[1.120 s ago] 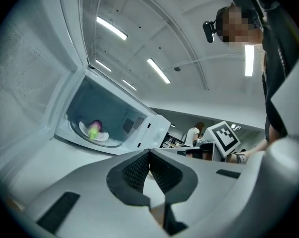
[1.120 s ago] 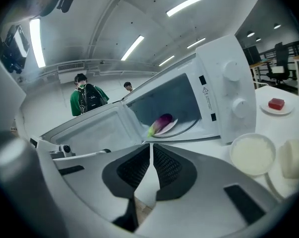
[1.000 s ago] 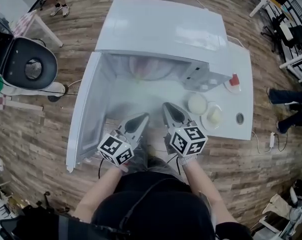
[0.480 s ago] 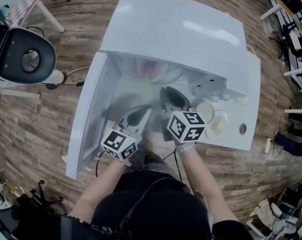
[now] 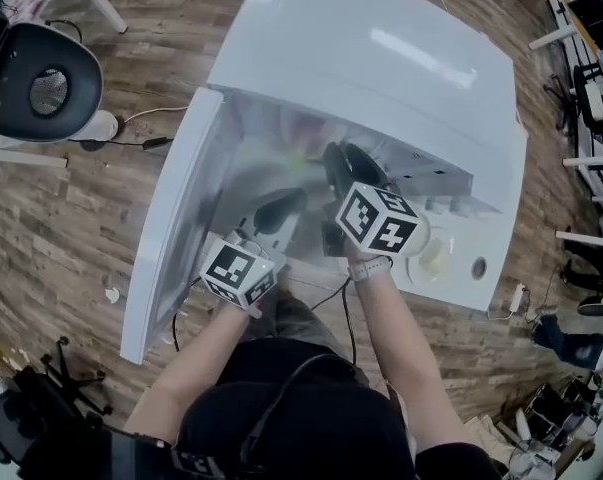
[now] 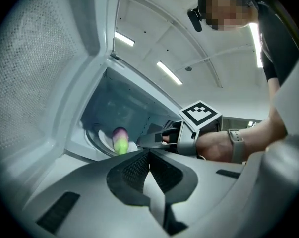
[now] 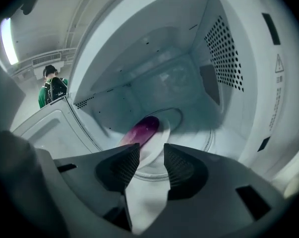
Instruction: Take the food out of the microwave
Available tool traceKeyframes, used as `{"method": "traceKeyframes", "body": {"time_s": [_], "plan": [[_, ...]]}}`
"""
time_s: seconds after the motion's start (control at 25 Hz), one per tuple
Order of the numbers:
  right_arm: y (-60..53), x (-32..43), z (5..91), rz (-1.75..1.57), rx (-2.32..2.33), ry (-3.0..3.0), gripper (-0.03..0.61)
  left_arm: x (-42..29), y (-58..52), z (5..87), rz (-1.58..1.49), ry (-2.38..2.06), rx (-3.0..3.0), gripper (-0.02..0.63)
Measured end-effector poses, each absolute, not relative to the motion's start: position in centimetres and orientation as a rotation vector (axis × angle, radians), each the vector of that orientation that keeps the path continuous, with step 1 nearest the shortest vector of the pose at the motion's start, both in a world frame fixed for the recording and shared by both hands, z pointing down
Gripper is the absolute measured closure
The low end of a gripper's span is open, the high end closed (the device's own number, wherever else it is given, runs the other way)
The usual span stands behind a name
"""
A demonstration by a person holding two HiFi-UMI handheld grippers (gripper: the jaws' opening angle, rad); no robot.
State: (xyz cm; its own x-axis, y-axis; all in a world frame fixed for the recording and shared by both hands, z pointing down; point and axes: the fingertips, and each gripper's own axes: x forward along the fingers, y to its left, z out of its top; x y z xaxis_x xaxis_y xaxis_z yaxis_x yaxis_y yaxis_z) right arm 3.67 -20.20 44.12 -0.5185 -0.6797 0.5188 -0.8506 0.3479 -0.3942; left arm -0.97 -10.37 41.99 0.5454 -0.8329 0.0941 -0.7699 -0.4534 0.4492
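Inside the open white microwave (image 5: 381, 58), on the middle of the cavity floor, lies a purple-and-green, oblong piece of food (image 7: 142, 129). It rests on a small white plate (image 7: 159, 135), which sits on the round glass turntable (image 7: 213, 133).

Microwave stands on a white surface (image 5: 496, 233) and covers most of it. Its white door (image 5: 166, 228) is swung wide to the left, out past the surface's left edge.

Right tool (image 7: 150, 147): reaching into the cavity mouth, pointing down toward the plate. Its jaws are opening. Nothing is between the ribbed pads (image 7: 178, 163); the food lies just beyond the tips, untouched.

Left tool (image 6: 149, 152): jaws pressed together, empty. It is held level at the cavity's front edge, beside the door's inner face and to the left of the right tool. The food shows ahead of it, well apart.

Along the surface's right edge, beside the microwave's control side, sits a shallow white dish (image 5: 431, 258) with something pale in it, partly hidden by the right tool's marker cube (image 5: 378, 218).

Floor around is wood-patterned (image 5: 61, 238). A black office chair (image 5: 36, 83) stands off to the left.
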Motion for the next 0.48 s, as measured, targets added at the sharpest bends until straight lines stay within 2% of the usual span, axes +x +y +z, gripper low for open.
{"method": "traceKeyframes", "body": {"time_s": [0.48], "plan": [[-22.7, 3.1, 46.1, 1.017, 1.414, -2.157, 0.428, -1.2, -11.0, 41.7, -0.23, -1.264, 2.352, 0.603]]}}
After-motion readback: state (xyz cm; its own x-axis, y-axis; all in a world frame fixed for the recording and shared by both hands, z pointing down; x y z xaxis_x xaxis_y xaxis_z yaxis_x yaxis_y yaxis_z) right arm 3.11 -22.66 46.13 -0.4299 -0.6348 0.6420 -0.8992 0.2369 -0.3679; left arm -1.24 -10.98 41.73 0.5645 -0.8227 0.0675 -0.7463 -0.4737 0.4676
